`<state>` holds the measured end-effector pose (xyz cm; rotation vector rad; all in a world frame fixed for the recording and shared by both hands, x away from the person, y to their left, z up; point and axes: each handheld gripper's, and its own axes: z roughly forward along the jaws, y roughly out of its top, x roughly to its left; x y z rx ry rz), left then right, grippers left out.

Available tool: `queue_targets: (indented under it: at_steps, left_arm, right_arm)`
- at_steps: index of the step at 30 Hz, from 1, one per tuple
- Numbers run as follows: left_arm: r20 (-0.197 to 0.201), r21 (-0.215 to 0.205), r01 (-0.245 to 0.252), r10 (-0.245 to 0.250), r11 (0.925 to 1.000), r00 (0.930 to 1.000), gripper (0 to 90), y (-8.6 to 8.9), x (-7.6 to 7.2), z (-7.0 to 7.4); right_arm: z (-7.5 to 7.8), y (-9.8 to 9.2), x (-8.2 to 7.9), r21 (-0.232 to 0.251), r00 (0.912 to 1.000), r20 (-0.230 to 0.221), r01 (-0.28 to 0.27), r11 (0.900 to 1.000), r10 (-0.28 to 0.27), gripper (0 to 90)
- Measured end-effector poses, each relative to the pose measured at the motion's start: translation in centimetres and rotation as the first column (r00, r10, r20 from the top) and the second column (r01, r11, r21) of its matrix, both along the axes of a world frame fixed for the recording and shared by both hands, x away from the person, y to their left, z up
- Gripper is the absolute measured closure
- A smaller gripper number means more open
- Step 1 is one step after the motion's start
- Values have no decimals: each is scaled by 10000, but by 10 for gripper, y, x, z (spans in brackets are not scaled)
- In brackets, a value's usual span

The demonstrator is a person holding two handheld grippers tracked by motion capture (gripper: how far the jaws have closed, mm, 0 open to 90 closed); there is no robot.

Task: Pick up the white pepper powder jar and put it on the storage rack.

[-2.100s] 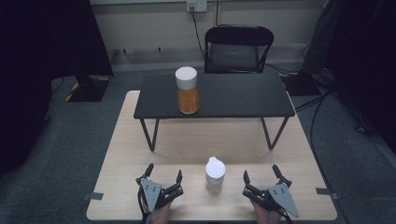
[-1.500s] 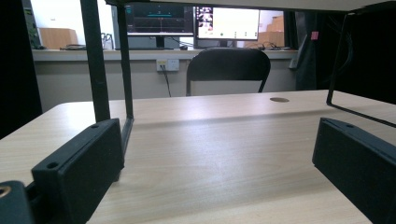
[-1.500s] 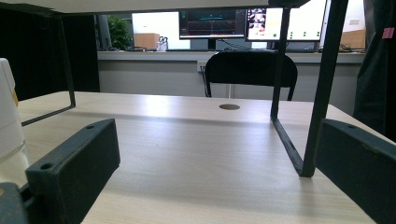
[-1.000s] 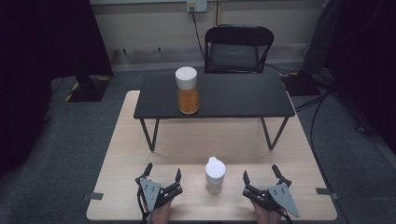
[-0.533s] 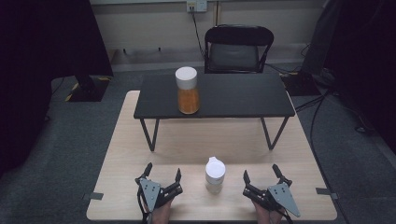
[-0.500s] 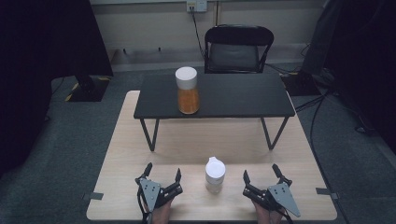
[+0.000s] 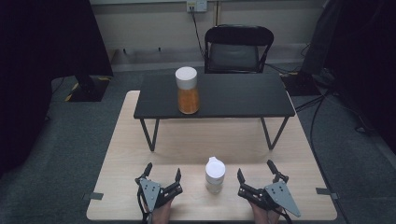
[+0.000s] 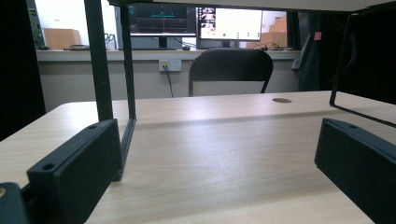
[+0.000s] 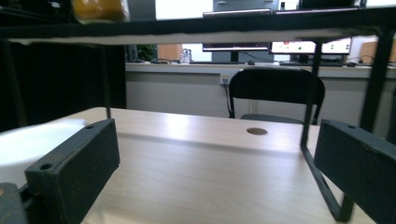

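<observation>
Currently both idle on the wooden table (image 7: 140, 140): left gripper (image 7: 162, 174) and right gripper (image 7: 256, 173) jaws apart, empty, white-capped bottle (image 7: 215, 174) standing between them.

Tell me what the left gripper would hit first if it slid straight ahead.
Probably nothing soon: the left gripper, jaws open, points under the black raised table. That table's left leg stands just left of its line; depth is unclear.
</observation>
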<state>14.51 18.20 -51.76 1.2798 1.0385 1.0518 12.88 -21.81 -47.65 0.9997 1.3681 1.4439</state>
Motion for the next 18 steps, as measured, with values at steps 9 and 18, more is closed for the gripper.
queue_targets:
  at_steps: [9, 18]
  left_arm:
    - [-2, 4, -30, 30, 10000, 10000, 3, 0, 0, 0]
    - [-1, 4, -69, 69, 10000, 10000, 3, -1, 0, 0]
  right_arm:
    - [16, 13, 2, -90, 9972, 168, -731, 9973, 732, 0]
    - [20, 28, 8, -100, 9901, 47, -1402, 9901, 1403, 0]
